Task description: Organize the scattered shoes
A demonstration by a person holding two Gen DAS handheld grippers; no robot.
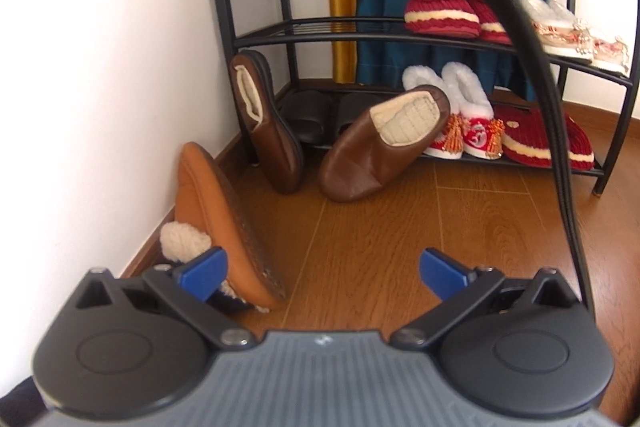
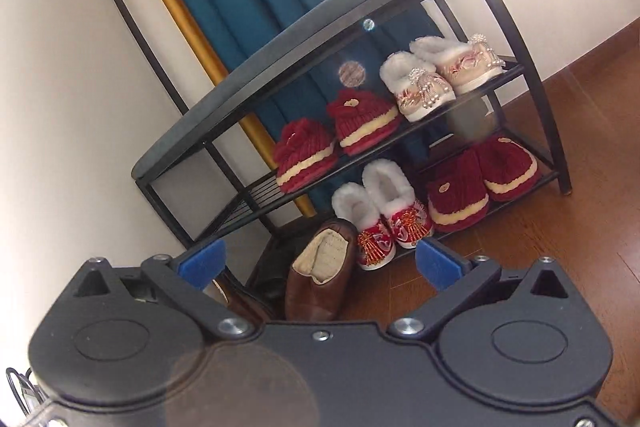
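Both the left gripper [image 1: 320, 269] and right gripper [image 2: 318, 261] hang wide and empty, apparently readying for the brown slippers [image 1: 384, 143] sprawled against the rack [image 1: 256, 35].

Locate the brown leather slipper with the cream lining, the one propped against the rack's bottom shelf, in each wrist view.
Left wrist: brown slipper sits at centre, heel up on the bottom shelf edge, toe on the floor.
Right wrist: the same slipper is low at centre, between the open gripper fingers.
Shared landmark: the white-furred red embroidered slippers directly to its right on the bottom shelf.
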